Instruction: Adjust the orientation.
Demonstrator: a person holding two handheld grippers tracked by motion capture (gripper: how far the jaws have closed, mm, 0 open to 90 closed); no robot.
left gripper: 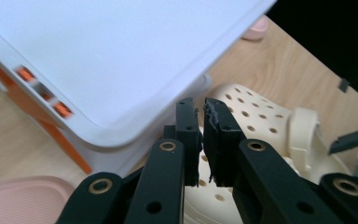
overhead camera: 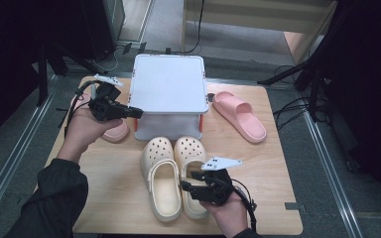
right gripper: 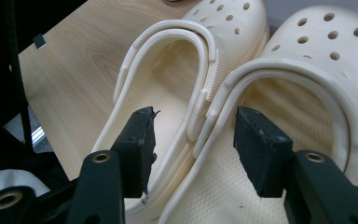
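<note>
Two clogs (overhead camera: 173,176) side by side before the box (overhead camera: 167,89); slides (overhead camera: 240,115) flank it

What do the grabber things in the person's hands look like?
Both are black. The left gripper and the right gripper each have two jaws with brass-ringed bolts, rough dark pads, a grey three-cornered plate on top and a thin black cable. The person wears a dark sleeve.
</note>
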